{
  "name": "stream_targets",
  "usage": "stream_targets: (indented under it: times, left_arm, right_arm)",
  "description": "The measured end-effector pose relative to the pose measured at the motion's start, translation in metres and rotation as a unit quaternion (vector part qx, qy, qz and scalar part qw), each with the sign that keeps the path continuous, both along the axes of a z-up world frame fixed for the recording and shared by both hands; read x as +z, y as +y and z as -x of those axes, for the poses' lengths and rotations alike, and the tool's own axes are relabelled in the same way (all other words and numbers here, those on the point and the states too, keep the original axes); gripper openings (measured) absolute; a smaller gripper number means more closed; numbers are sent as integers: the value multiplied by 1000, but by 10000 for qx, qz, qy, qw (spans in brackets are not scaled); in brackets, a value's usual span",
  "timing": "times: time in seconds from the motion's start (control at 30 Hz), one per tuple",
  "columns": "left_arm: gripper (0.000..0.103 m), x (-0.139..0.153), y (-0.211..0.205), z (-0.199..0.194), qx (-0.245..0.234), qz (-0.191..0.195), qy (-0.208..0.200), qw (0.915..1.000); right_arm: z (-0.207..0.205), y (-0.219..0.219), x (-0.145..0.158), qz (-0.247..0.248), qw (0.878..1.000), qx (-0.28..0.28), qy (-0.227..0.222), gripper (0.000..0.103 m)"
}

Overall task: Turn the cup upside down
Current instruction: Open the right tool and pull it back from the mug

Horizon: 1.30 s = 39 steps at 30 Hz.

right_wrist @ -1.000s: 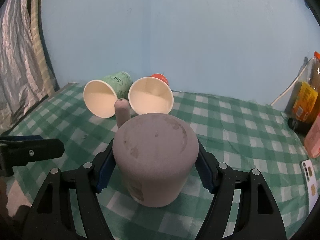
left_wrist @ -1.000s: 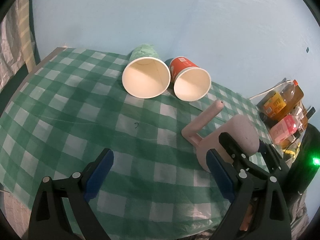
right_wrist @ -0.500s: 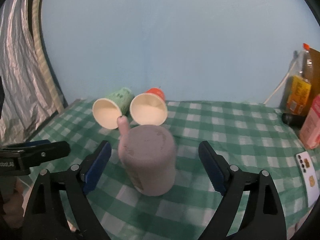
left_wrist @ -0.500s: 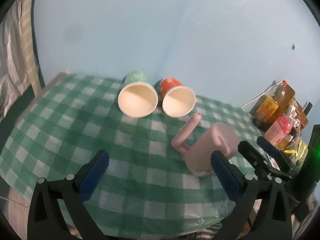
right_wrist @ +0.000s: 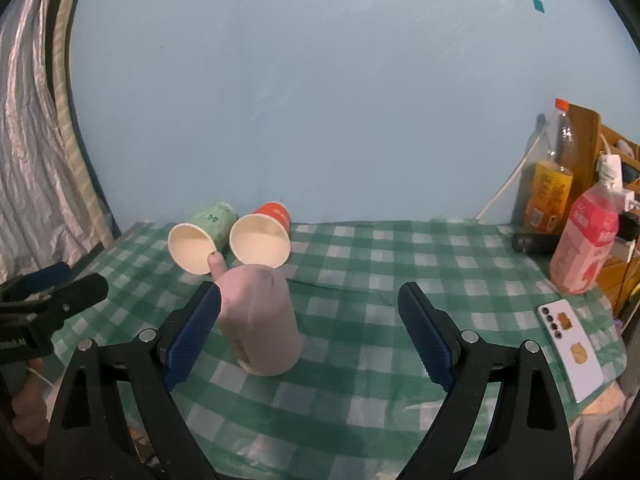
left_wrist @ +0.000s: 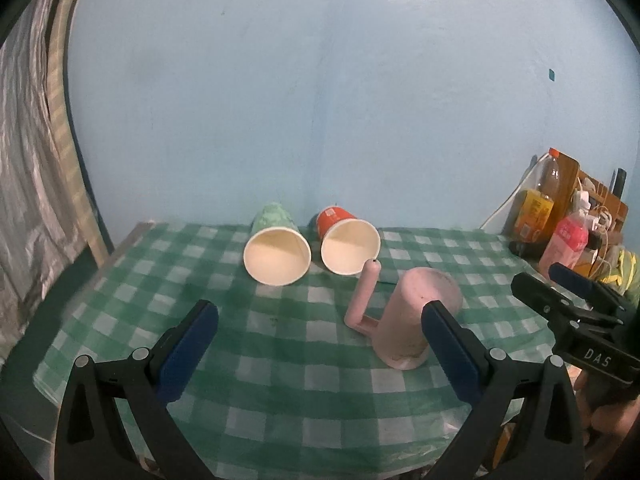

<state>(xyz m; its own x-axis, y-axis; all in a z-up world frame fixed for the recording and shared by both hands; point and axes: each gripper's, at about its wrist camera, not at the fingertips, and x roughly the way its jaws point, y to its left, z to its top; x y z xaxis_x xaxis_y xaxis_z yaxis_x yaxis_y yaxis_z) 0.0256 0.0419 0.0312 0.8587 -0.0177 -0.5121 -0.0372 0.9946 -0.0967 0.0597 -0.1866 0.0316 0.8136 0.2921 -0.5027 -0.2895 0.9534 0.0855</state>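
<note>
The right gripper [right_wrist: 310, 330] is spread wide and holds nothing, its blue pads on either side of open space, with the pink cup [right_wrist: 262, 320] just inside its left pad. The left gripper [left_wrist: 320, 344] is likewise spread and empty. The pink cup [left_wrist: 416, 316] stands upside down on the green checked tablecloth [left_wrist: 280, 360], base up, its handle [left_wrist: 362, 300] pointing upward. Behind it, a green paper cup [left_wrist: 276, 248] and a red paper cup [left_wrist: 346, 240] lie on their sides, mouths facing the cameras. Bottles [right_wrist: 584, 248] stand at the right edge.
</note>
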Motion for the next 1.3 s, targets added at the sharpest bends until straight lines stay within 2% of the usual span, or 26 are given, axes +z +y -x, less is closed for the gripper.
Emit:
stream_targets:
  times: [0.37, 0.7, 1.3]
  left_arm:
    - [103, 9, -3, 9, 9, 59, -274, 9996]
    - [103, 7, -8, 6, 31, -66, -73, 9999]
    - [103, 5, -9, 4, -8, -64, -34, 10000]
  right_arm:
    - [4, -4, 2, -53, 10000, 0, 61, 89]
    - [5, -1, 1, -44, 9999, 36, 120, 89]
    - [6, 1, 2, -22, 9999, 57, 125, 89]
